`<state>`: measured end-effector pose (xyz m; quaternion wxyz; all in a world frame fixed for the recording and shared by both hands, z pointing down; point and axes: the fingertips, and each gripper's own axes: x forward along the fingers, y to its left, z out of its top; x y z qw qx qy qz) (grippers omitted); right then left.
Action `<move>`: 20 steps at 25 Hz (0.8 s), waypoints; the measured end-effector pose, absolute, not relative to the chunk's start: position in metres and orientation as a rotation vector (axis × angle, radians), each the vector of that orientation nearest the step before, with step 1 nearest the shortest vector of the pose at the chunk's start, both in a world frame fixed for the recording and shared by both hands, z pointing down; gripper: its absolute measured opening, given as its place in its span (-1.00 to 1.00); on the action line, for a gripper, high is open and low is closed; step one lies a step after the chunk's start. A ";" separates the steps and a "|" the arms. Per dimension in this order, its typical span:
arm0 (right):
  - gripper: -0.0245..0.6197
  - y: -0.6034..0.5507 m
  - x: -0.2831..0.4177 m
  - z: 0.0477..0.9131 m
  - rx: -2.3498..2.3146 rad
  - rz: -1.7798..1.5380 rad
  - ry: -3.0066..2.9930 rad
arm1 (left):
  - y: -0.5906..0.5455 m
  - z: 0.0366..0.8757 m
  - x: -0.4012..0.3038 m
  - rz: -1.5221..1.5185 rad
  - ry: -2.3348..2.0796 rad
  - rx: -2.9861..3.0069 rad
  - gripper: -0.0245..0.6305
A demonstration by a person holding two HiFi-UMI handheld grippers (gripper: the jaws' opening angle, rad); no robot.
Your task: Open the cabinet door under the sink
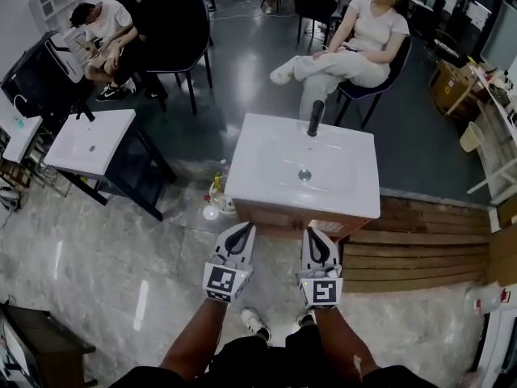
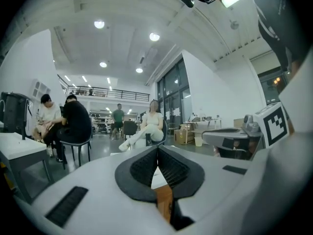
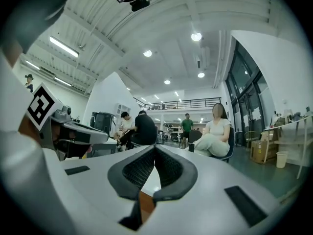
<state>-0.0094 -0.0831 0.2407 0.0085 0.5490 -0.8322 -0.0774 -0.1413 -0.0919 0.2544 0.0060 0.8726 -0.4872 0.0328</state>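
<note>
Facing a white sink surface (image 1: 339, 192) with a black tap (image 1: 315, 118) at its far edge and a drain (image 1: 304, 175) in the basin. Beneath it, a wooden cabinet (image 1: 279, 214), seen only as a narrow brown strip under the near rim; cannot make out the door's seam or handle there. Holding the left claw (image 1: 242, 227) and the right claw (image 1: 312, 233) side by side just short of that front, both pointed at it, each pressed together at the tips and pinching nothing. Standing on pale marbled floor (image 1: 97, 257), with stacked wooden planks (image 1: 412, 249) to the right and bottles (image 1: 218, 194) at the cabinet's left foot. Beyond, over dark glossy floor, a second white sink (image 1: 85, 140) at left and seated people (image 1: 355, 43) on black chairs.
</note>
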 end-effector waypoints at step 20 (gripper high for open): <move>-0.85 -0.130 0.011 0.351 1.762 -0.011 -2.555 | -0.128 0.366 -0.074 0.125 -1.455 2.654 -0.85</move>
